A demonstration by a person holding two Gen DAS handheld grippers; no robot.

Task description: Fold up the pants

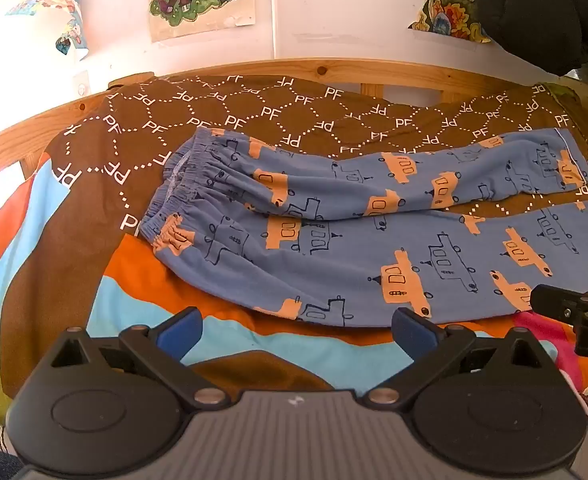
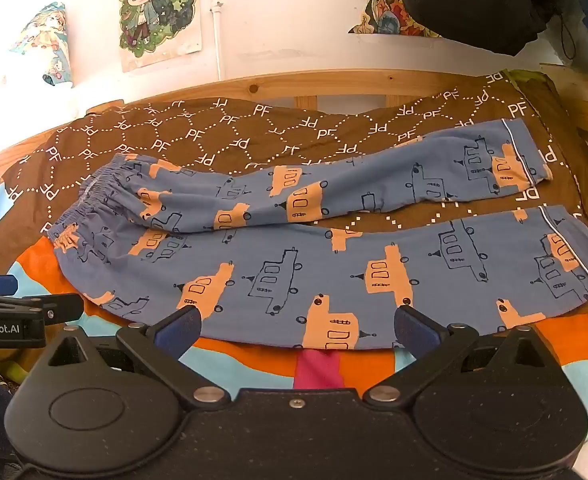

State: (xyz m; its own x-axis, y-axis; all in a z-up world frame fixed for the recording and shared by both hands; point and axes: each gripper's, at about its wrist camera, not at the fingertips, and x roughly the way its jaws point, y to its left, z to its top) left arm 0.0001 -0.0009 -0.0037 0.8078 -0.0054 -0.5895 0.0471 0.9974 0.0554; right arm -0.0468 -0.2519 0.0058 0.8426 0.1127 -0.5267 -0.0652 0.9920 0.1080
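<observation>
Left wrist view: blue pants (image 1: 374, 248) with orange and outlined boats, spread flat on a brown "PF" bedspread (image 1: 254, 108), waistband to the left, two legs running right with a gap between. Left tool (image 1: 296, 326) wide open, empty, hovering just short of the near leg. Right wrist view: right tool (image 2: 296, 326) likewise wide open, empty, tips at the near leg's lower edge.
</observation>
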